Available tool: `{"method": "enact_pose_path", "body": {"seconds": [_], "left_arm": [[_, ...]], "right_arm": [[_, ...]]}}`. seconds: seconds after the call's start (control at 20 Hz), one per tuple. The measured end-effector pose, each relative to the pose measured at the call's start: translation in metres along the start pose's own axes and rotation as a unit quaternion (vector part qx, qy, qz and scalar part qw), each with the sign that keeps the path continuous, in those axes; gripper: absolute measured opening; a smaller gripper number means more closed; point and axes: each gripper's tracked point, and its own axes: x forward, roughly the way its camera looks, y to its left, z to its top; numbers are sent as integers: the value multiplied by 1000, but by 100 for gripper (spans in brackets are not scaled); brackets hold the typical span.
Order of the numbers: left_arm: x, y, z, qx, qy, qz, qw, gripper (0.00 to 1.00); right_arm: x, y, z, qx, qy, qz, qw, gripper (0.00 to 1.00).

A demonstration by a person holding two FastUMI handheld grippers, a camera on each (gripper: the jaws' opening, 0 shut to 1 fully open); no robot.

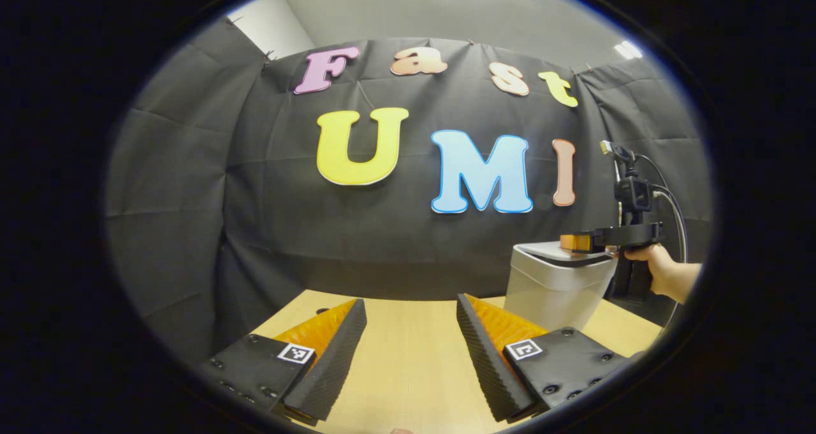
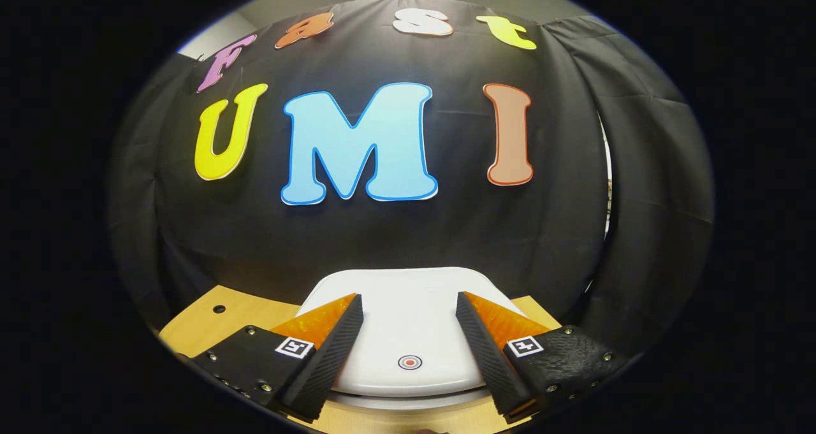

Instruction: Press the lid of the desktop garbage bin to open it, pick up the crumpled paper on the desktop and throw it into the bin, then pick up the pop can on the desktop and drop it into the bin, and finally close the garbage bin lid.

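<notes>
White bin, lid shut, on desktop.

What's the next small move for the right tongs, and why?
Probably ease the right tongs down onto the bin lid. The lid is closed, and the tongs hang open just above it, straddling the round mark near its front edge. The left gripper view shows them level with the top of the garbage bin, so pressing comes first.

The left gripper is wide open above the light wooden table. At the right stands the pale grey plastic bin. A hand holds the other gripper over its lid, maybe touching it.
</notes>
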Motion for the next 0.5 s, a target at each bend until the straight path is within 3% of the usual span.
{"method": "enact_pose_path", "body": {"seconds": [0.5], "left_arm": [[8, -1, -4, -7, 3, 0, 1000, 96]], "right_arm": [[0, 0, -7, 2, -39, 1, 999, 95]]}}
